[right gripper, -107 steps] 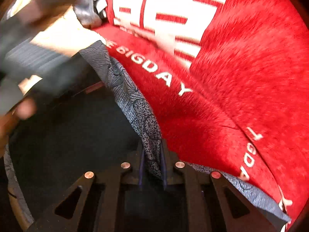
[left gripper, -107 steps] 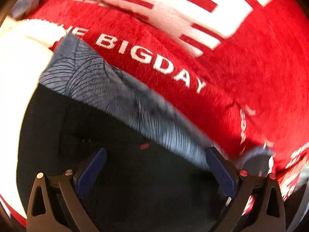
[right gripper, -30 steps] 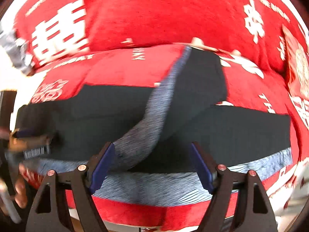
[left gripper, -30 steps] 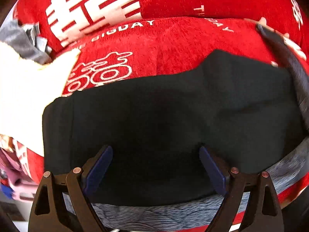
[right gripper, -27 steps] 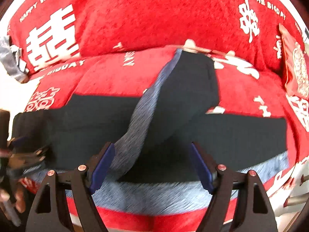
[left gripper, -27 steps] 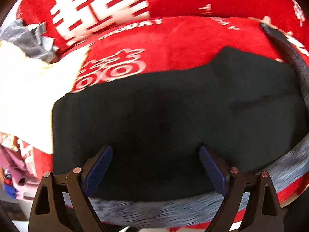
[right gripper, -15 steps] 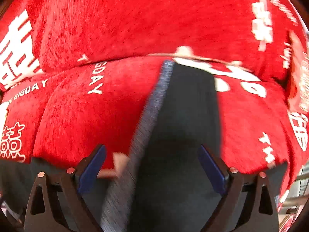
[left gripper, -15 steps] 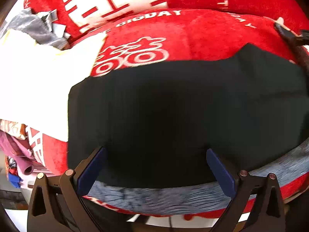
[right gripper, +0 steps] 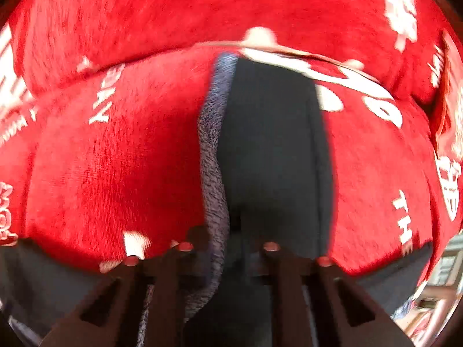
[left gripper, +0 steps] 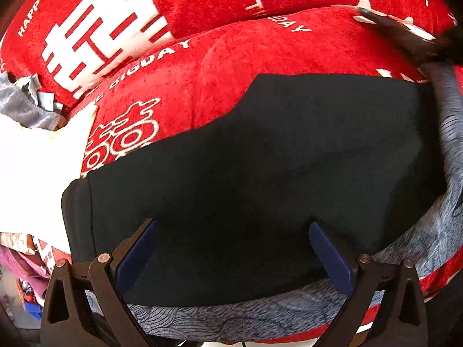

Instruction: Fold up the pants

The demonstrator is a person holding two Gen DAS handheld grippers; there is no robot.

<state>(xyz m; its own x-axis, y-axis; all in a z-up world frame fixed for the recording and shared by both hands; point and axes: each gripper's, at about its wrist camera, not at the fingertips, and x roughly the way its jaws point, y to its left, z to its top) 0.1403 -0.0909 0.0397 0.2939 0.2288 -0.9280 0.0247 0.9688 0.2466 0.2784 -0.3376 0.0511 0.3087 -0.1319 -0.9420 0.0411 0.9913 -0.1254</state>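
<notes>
Black pants (left gripper: 260, 159) with a grey patterned side stripe (left gripper: 289, 312) lie spread on a red blanket (left gripper: 260, 43). My left gripper (left gripper: 231, 225) hangs open just above the seat of the pants, near the waistband, its blue pads (left gripper: 136, 251) wide apart and touching nothing. In the right wrist view one pant leg (right gripper: 275, 144) runs away from me across the blanket, its grey stripe (right gripper: 212, 159) along the left edge. My right gripper (right gripper: 228, 248) is shut on that leg at the striped edge, with the cloth pinched between the fingers.
The red blanket (right gripper: 115, 159) with white lettering covers a cushioned seat and its backrest. A white cloth (left gripper: 34, 173) and a crumpled grey one (left gripper: 20, 104) lie to the left of the pants. Clutter shows past the lower left edge.
My right gripper moved in over the crossed pant leg and went from wide open to shut on its striped edge. The left gripper opened a little wider and stayed over the seat.
</notes>
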